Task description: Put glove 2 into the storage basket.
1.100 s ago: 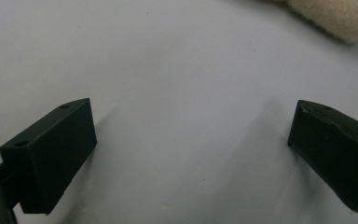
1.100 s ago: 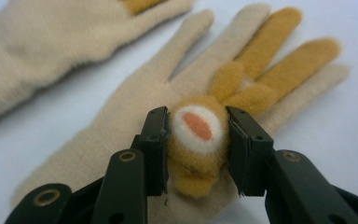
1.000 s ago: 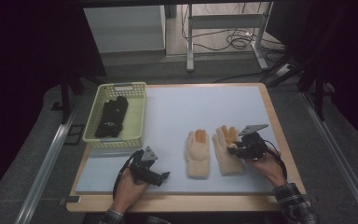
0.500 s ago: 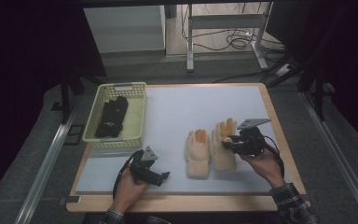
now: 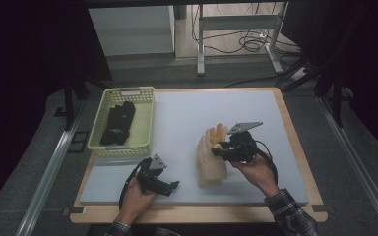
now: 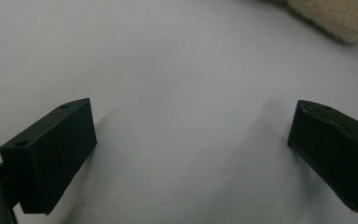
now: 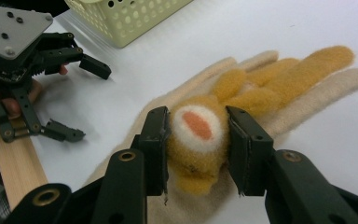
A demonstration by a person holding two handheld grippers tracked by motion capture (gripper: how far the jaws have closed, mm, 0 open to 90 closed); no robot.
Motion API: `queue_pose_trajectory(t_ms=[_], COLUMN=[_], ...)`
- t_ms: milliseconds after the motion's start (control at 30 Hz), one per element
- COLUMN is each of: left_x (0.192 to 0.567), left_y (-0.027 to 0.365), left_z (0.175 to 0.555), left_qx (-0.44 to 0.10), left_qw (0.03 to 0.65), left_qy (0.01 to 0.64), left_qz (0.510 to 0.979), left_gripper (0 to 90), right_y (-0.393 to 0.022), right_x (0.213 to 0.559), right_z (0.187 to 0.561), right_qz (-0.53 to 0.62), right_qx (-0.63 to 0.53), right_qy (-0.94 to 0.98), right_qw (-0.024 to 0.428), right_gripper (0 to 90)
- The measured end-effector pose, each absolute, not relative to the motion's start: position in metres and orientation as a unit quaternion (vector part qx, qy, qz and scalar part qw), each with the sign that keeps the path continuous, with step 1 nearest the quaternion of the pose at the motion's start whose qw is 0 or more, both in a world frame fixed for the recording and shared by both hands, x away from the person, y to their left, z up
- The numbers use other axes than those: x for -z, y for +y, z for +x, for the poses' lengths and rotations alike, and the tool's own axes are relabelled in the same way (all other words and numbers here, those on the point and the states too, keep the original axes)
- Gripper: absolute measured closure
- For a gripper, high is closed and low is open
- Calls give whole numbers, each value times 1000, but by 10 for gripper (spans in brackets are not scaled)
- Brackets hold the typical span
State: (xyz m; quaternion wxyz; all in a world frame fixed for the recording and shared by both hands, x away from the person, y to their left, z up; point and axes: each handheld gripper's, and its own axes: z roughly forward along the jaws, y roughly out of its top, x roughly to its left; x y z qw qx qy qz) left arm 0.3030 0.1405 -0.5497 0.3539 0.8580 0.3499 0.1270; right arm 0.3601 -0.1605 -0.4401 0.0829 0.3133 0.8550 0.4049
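My right gripper (image 5: 217, 149) is shut on a fuzzy orange-yellow glove (image 5: 218, 132) and holds it just over a cream glove (image 5: 209, 167) that lies flat on the white mat. In the right gripper view the jaws pinch the orange glove (image 7: 242, 88) near its cuff, by a white and orange patch, with the cream glove (image 7: 328, 91) underneath. My left gripper (image 5: 170, 186) rests on the mat at the front left, jaws wide open with nothing between them (image 6: 191, 154). The right gripper view shows the left gripper (image 7: 81, 100) too. A corner of the cream glove (image 6: 335, 18) lies beyond it.
A pale yellow basket (image 5: 128, 91) stands at the mat's left back corner with a black glove-like item (image 5: 118, 122) inside. The wooden table edge (image 5: 197, 214) runs along the front. Bare white mat (image 5: 211, 105) stretches behind the gloves.
My right gripper has moved left and lifted slightly, carrying the orange glove from beside the cream glove to over it. The left gripper has not moved.
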Motion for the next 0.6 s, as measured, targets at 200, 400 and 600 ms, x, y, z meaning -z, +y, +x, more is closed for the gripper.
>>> queue_pose_trajectory(t_ms=[200, 400, 600], left_x=[550, 550, 550], left_y=[140, 140, 140], left_z=[303, 303, 303], left_qx=[-128, -127, -127], left_qw=[356, 355, 355], left_qy=[352, 352, 351], left_qz=[856, 857, 857], left_gripper=[10, 10, 11], right_y=[-149, -150, -151], right_x=[468, 491, 497], right_z=[365, 366, 363], right_qz=[327, 337, 331], right_qx=[-398, -379, -374], right_qy=[855, 858, 862], right_qw=[64, 77, 81], right_gripper=[601, 564, 445])
